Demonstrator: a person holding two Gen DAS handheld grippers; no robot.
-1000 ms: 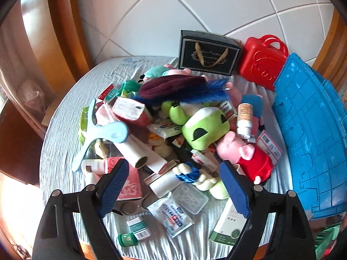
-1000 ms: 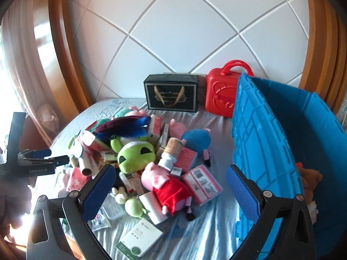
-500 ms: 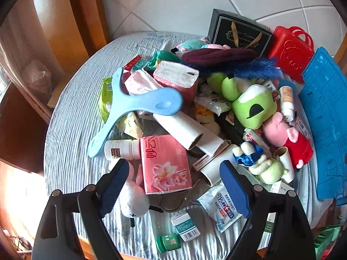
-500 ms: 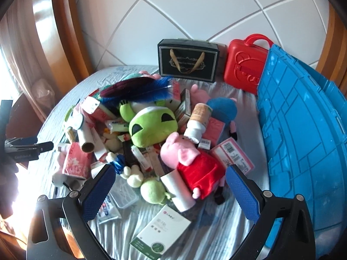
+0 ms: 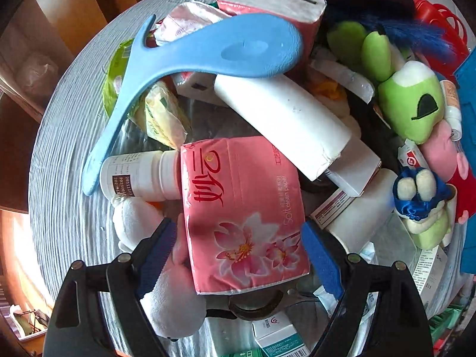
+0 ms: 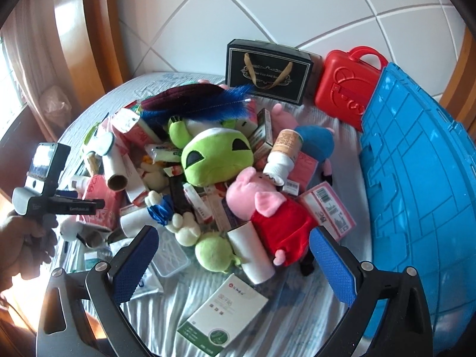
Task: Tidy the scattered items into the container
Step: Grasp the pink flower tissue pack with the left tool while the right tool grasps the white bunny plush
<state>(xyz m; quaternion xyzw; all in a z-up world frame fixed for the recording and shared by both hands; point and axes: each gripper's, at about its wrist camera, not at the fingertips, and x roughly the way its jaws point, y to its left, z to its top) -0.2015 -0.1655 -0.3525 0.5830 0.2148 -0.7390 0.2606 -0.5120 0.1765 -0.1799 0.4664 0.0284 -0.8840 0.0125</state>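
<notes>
A heap of toys, boxes and packets lies on a grey-clothed round table (image 6: pixel 98 104). My left gripper (image 5: pixel 238 255) is open, its blue pads either side of a pink tissue pack (image 5: pixel 238 208), close over it. The pack rests on a white plush toy (image 5: pixel 166 285) and a white pill bottle (image 5: pixel 139 175). My right gripper (image 6: pixel 235 264) is open and empty above a pink pig plush in a red dress (image 6: pixel 267 208) and a paper tube (image 6: pixel 253 253). The blue crate (image 6: pixel 416 178) stands at the right. The left gripper also shows in the right wrist view (image 6: pixel 74 205).
A blue plastic paddle (image 5: pixel 193 68) and a white roll (image 5: pixel 282 119) lie over the heap. A green alien plush (image 6: pixel 214 154), a black gift bag (image 6: pixel 267 71) and a red toy case (image 6: pixel 348 89) sit behind. A white-green box (image 6: pixel 226 315) lies near the front.
My left gripper has dropped down and forward onto the left side of the heap until the pink tissue pack sits between its pads. My right gripper has moved closer over the pig plush.
</notes>
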